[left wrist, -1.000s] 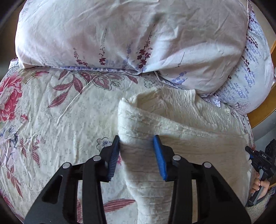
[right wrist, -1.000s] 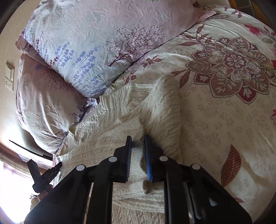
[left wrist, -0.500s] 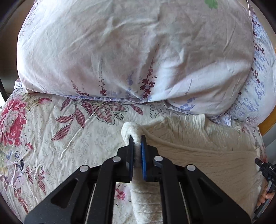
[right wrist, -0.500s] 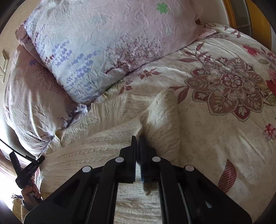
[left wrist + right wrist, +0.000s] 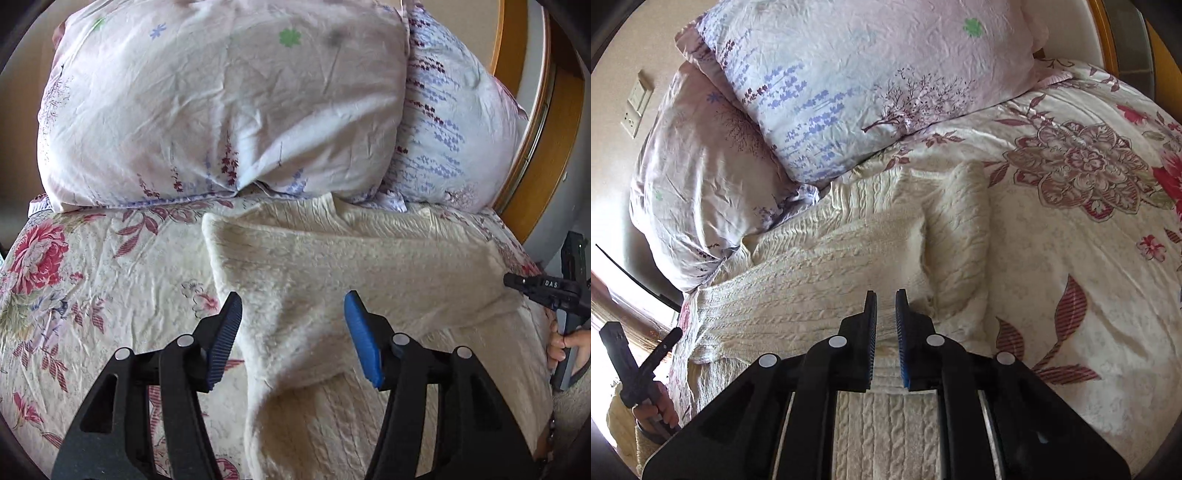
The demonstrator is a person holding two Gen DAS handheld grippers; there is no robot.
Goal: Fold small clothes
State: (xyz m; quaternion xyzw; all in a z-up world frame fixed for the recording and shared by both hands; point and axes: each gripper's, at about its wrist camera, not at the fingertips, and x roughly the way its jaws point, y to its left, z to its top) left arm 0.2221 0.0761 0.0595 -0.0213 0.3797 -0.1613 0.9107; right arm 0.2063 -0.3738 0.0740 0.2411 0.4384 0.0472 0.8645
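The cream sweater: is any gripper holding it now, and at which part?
Nothing is held. The left gripper and right gripper both stand open above the cream sweater.

Cream sweater [image 5: 849, 266] beneath parted fingers [image 5: 870, 325]

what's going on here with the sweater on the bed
A person with a gripper in each hand is folding a cream cable-knit sweater on a floral bedspread, just below two pillows. The left gripper is open over a folded-over part of the knit. The right gripper stands slightly open over the sweater, holding nothing.
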